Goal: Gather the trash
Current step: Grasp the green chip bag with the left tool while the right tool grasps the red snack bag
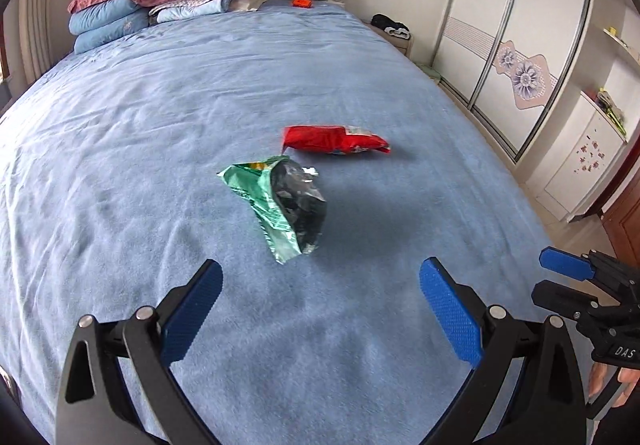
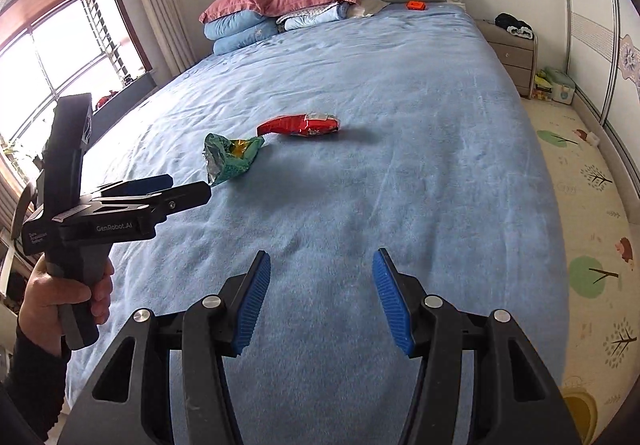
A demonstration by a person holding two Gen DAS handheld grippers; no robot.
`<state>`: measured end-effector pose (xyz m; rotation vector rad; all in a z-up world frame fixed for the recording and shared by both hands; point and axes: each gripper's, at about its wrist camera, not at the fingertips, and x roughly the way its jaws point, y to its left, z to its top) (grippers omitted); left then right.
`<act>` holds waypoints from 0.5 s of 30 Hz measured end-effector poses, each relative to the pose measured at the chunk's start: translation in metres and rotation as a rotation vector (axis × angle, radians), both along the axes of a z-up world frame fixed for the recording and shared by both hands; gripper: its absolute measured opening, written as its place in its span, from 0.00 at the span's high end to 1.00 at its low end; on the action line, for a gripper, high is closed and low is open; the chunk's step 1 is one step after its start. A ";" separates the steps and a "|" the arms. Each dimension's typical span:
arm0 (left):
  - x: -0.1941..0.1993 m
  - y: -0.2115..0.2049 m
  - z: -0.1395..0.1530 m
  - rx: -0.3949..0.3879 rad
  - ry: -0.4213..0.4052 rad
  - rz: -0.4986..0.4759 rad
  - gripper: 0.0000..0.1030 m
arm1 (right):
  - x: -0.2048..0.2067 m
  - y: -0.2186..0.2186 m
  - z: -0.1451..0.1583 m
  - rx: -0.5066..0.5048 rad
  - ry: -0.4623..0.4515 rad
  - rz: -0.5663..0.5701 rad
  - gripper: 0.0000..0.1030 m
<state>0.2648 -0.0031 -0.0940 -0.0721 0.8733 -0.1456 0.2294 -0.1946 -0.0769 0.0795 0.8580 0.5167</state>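
Note:
A crumpled green and silver snack bag (image 1: 280,201) lies on the blue bedspread (image 1: 160,125), with a red snack bag (image 1: 334,139) just beyond it. My left gripper (image 1: 320,277) is open and empty, its tips just short of the green bag. My right gripper (image 2: 322,269) is open and empty over the near bed, well short of the green bag (image 2: 230,157) and the red bag (image 2: 300,125). The left gripper (image 2: 176,187) shows at the left of the right wrist view, pointing at the green bag. The right gripper (image 1: 560,277) shows at the right edge of the left wrist view.
Stacked pink and blue pillows (image 1: 120,9) and a small orange object (image 1: 302,2) lie at the headboard. A nightstand (image 2: 510,49) and a wardrobe (image 1: 512,45) stand to the right of the bed. A patterned play mat (image 2: 588,225) covers the floor. A window (image 2: 48,57) is on the left.

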 end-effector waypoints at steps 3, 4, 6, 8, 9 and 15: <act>0.020 0.010 -0.012 -0.001 0.019 0.020 0.04 | 0.018 0.014 -0.007 -0.012 0.006 0.017 0.48; 0.027 0.012 -0.015 -0.005 0.024 0.021 0.04 | 0.026 0.020 -0.008 -0.017 0.009 0.024 0.48; 0.039 0.014 -0.020 -0.009 0.034 0.027 0.04 | 0.039 0.026 -0.010 -0.018 0.014 0.032 0.48; 0.052 0.015 -0.023 -0.011 0.038 0.029 0.04 | 0.051 0.030 -0.012 -0.016 0.022 0.040 0.48; 0.057 0.016 -0.024 -0.014 0.037 0.033 0.04 | 0.057 0.033 -0.013 -0.016 0.025 0.042 0.48; 0.082 0.015 -0.034 -0.006 0.061 0.015 0.51 | 0.090 0.045 -0.011 -0.032 0.021 0.058 0.48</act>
